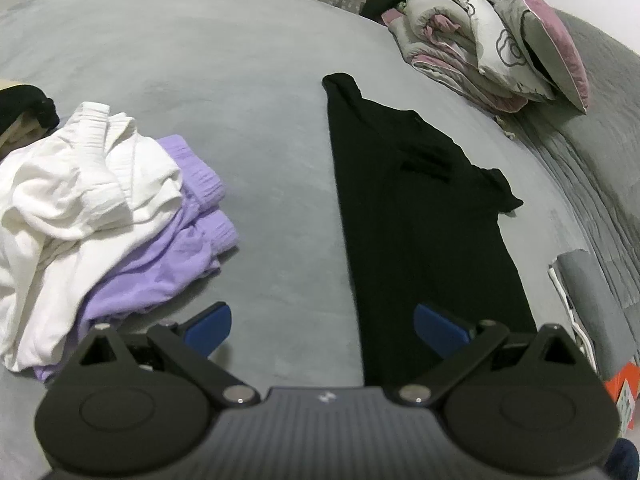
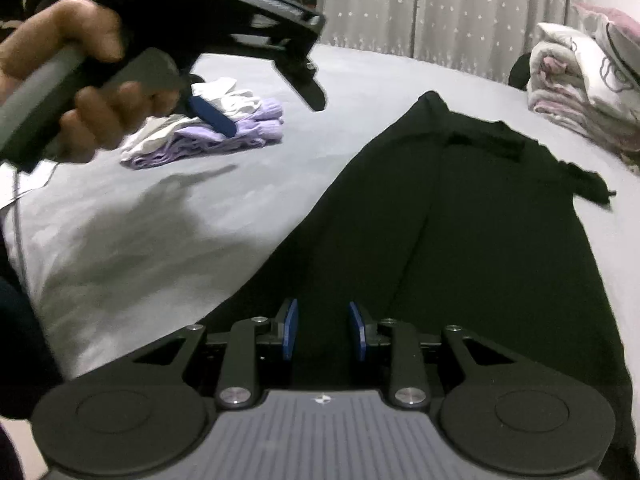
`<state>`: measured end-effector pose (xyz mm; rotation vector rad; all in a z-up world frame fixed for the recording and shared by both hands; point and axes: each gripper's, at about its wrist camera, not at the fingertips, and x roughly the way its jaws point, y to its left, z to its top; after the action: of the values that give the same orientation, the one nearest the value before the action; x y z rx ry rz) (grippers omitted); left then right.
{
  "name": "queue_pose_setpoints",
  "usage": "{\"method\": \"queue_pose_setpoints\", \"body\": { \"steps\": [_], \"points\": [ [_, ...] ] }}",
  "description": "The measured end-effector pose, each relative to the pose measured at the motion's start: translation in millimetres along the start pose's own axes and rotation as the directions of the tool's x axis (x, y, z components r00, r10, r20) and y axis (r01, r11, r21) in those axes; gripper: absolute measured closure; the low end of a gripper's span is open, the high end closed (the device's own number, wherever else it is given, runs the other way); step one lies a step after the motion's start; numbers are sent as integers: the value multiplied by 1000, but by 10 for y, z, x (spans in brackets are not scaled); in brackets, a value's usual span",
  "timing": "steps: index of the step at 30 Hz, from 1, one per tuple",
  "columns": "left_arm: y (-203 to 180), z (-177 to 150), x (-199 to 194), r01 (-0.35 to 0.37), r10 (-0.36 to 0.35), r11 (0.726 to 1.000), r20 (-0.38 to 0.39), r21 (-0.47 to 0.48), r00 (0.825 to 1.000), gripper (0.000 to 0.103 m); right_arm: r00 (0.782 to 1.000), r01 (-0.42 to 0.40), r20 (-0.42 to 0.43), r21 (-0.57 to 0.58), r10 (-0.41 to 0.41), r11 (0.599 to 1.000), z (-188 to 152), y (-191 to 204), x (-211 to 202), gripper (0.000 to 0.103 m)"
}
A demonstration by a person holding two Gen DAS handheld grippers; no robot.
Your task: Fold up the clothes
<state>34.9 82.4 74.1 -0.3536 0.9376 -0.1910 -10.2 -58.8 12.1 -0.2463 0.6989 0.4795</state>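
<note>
Black soft knit garment (image 1: 412, 200), seemingly a short-sleeved top, lies flat and lengthwise on the grey bedspread (image 1: 200, 80), one side already turned in to a straight long edge while a short sleeve (image 1: 500, 190) sticks out on the other. It looks light, limp and thin, so it should drape and slide under its own weight instead of keeping a crease; a pinch at a hem corner or at the shoulder seam would likely carry it better than a grab mid-panel. The left gripper (image 1: 322, 330) hovers above the near hem with jaws spread wide, holding nothing. The right gripper (image 2: 323, 330) sits low over the lower panel, jaws partly apart and empty. A crumpled pile of white and lilac clothes (image 1: 100, 216) rests well apart to the left.
</note>
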Motion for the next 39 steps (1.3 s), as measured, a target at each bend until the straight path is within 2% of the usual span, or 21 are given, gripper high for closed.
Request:
{"method": "queue_pose_setpoints", "body": {
  "steps": [3, 16, 29, 32, 34, 37, 39],
  "points": [
    [-56, -44, 27, 3, -3, 1000, -9, 22, 1000, 1, 1000, -10, -8, -10, 10, 1000, -101, 77, -122, 74],
    [-219, -203, 92, 1, 3, 997, -38, 80, 999, 1, 998, -56, -10, 90, 57, 994, -346, 146, -437, 74],
    [-244, -309, 90, -16, 20, 996, -43, 88, 999, 1, 993, -10, 117, 166, -10, 986, -171, -112, -712, 75],
    [-213, -307, 71, -19, 22, 997, -39, 74, 999, 1, 991, 32, 122, 147, -50, 989, -55, -209, -603, 75],
    [-201, -301, 52, -17, 19, 997, -29, 70, 999, 1, 992, 32, 115, 160, -51, 987, 8, -237, -481, 75],
    [-188, -307, 35, -17, 18, 998, -21, 62, 1000, 1, 993, 5, 116, 131, -20, 991, 7, -117, -372, 75],
    [-189, -316, 42, -18, 20, 998, -24, 59, 1000, 1, 997, -12, 77, 87, 5, 996, -74, 6, -291, 75]
  ]
}}
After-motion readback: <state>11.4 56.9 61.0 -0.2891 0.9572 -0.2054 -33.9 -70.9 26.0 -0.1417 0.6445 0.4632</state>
